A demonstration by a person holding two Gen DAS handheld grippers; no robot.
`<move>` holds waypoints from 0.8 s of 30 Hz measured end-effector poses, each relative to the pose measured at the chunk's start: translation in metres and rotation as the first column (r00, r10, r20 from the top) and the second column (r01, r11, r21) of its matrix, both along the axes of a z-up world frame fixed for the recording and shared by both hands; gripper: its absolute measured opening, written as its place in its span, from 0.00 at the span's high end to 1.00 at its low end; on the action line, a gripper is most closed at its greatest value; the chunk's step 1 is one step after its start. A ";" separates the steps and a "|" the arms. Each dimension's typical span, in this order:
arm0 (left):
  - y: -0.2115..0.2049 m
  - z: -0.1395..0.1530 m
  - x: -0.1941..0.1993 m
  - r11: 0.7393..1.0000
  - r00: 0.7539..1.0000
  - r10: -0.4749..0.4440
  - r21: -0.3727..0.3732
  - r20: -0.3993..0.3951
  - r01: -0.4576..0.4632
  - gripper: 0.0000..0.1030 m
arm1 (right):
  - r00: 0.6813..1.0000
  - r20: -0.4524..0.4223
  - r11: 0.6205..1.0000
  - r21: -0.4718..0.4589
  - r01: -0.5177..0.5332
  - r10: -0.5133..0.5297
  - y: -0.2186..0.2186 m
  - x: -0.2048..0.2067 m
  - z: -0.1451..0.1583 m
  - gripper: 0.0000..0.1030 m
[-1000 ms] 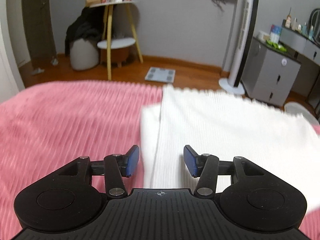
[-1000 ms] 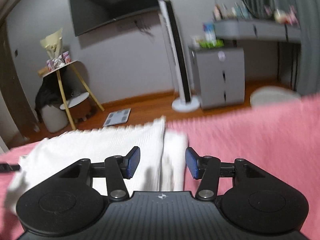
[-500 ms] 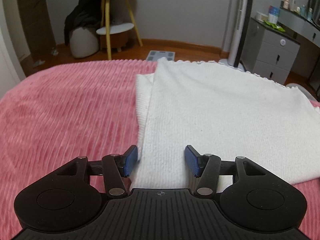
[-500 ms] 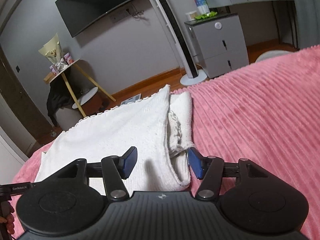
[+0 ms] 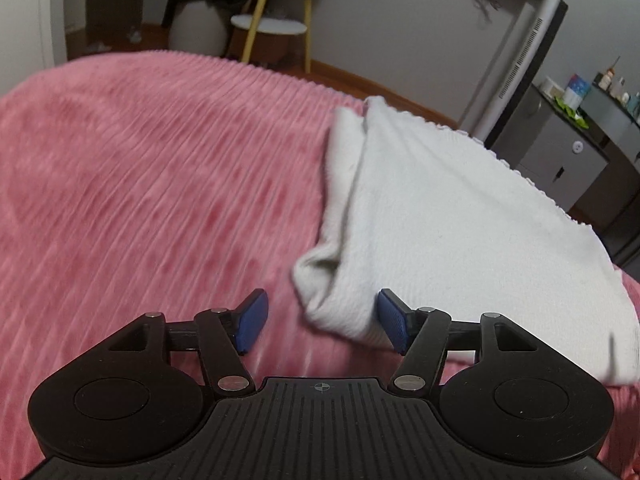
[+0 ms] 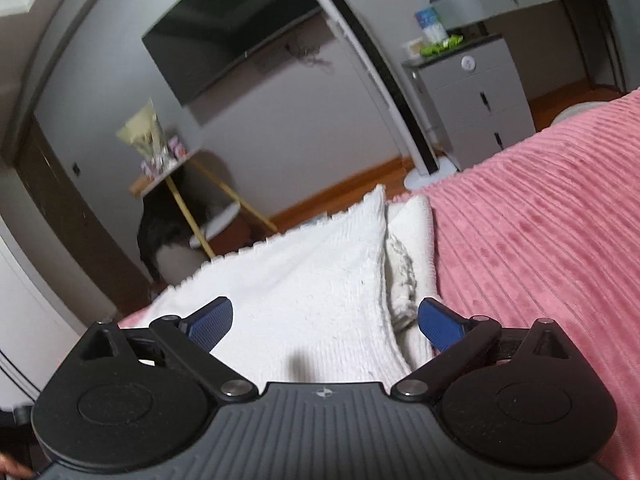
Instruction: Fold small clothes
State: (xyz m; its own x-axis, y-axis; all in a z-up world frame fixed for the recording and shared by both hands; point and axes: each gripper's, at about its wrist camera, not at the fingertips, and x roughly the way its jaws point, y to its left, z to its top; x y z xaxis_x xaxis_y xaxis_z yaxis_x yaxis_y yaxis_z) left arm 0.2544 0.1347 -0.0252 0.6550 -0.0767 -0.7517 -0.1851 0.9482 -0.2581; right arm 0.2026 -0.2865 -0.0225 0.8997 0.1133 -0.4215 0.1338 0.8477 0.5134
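A white knit garment lies folded flat on the pink ribbed bedspread. Its folded-under side layer shows along its left edge. My left gripper is open, low over the bedspread at the garment's near left corner, which lies between the blue pads. In the right wrist view the same garment lies ahead, with a bunched folded layer along its right edge. My right gripper is open wide, and the garment's near right corner lies between the pads.
The bedspread spreads to the right of the garment. Beyond the bed stand a grey drawer cabinet, a tall white tower fan, a yellow-legged side table and a wall television.
Both grippers have opened wider and tilted. The left one has shifted left, off the garment's corner and over the bedspread. The right one sits closer over the near right corner.
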 end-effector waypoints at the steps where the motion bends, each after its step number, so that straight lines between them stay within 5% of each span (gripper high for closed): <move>1: 0.003 -0.001 -0.001 1.000 1.000 -0.001 -0.020 0.012 0.002 0.35 | 1.000 0.011 1.000 -0.014 0.003 -0.003 0.002 0.000 -0.001 0.04; 7: 0.011 0.000 0.006 0.990 0.999 0.005 -0.138 0.046 0.002 0.34 | 0.997 0.043 0.990 -0.131 -0.051 0.057 0.025 0.002 -0.002 0.04; 12: 0.011 -0.010 0.025 0.989 0.999 -0.005 -0.150 0.033 0.010 0.32 | 0.990 0.081 0.980 -0.172 -0.099 0.114 0.041 0.002 0.003 0.06; 13: 0.011 -0.011 0.029 0.988 0.999 -0.006 -0.157 0.032 0.011 0.31 | 0.990 0.079 0.976 -0.191 -0.102 0.119 0.044 0.002 0.004 0.09; 18: 0.003 0.002 0.027 0.991 0.999 0.047 -0.122 0.020 -0.044 0.38 | 0.995 0.003 0.964 -0.249 -0.099 0.103 0.051 0.009 0.000 0.61; 21: -0.009 0.008 0.011 0.998 0.997 -0.003 -0.061 0.075 0.008 0.32 | 0.997 -0.033 0.979 -0.188 -0.077 0.072 0.039 0.011 -0.002 0.62; 24: -0.013 -0.002 0.005 0.997 0.998 -0.040 -0.061 0.042 0.042 0.38 | 0.998 -0.047 0.988 -0.145 -0.050 0.044 0.025 0.007 0.002 0.61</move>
State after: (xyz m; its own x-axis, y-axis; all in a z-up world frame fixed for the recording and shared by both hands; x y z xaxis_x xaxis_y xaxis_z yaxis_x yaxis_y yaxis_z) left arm 0.2595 0.1217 -0.0274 0.6800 -0.1492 -0.7178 -0.1349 0.9369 -0.3225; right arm 0.2100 -0.2615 -0.0206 0.8752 0.0895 -0.4754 0.1116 0.9188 0.3785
